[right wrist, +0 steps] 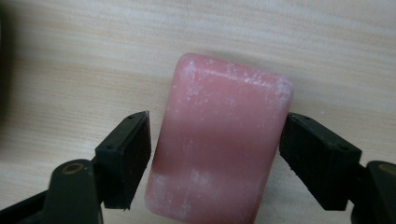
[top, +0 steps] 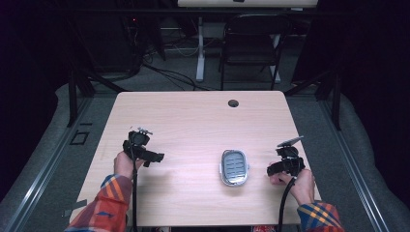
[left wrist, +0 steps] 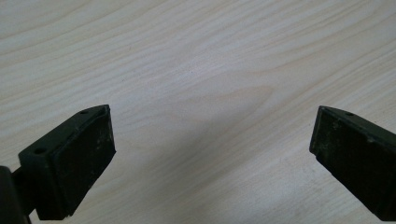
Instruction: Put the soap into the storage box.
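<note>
Pink rectangular soap bar [right wrist: 219, 144], rounded corners, waxy with whitish scuffing, lies flat on the pale wood-grain table [top: 193, 121]. In the right gripper view its long axis runs straight away from the gripper, slightly tilted, far end top right. Right gripper [right wrist: 215, 154] has the bar between its black jaws: right pad touches the bar's edge, left pad sits at the other edge, contact there unclear. It sits near the table's right edge, held low, pointing left. Left gripper [left wrist: 212, 149] sits at the left, jaws spread wide over bare wood, hand low. Grey oval soap dish [top: 234, 166] with slatted insert sits between the grippers, nearer the right one.
</note>
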Demonstrator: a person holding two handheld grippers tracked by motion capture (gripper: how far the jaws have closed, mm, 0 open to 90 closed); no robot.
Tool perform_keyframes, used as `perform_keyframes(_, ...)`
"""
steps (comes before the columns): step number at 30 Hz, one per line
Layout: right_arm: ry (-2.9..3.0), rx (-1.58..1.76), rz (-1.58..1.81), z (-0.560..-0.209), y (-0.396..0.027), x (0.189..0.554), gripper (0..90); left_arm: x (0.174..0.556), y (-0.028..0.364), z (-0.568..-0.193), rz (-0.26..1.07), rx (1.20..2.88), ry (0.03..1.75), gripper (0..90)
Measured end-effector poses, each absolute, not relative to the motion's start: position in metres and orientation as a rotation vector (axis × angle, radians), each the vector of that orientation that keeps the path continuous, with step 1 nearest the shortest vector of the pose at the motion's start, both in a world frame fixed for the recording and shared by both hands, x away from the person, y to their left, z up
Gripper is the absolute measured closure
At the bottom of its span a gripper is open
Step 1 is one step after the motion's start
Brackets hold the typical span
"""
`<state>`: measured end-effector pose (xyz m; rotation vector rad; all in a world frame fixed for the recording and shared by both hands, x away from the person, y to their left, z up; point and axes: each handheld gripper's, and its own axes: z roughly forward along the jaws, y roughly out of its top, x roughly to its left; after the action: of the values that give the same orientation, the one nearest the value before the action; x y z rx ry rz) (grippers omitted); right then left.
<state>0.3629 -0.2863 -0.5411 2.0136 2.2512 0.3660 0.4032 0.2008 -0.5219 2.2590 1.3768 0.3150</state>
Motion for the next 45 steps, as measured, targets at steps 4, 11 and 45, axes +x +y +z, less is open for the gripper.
perform_keyframes(4, 2.252, 2.023, 0.357, -0.543, -0.285, 0.363, 30.1, 0.403, 0.201, -0.522, 0.312, 2.265, 1.377, 0.0)
perform_keyframes(11, 2.292, 2.014, 0.328, -0.545, -0.286, 0.364, 35.9, 0.403, 0.2, -0.522, 0.315, 2.266, 1.376, 0.1)
perform_keyframes(45, 2.385, 1.909, 0.308, -0.519, -0.294, 0.376, 36.6, 0.403, 0.198, -0.523, 0.3, 2.276, 1.339, 0.0)
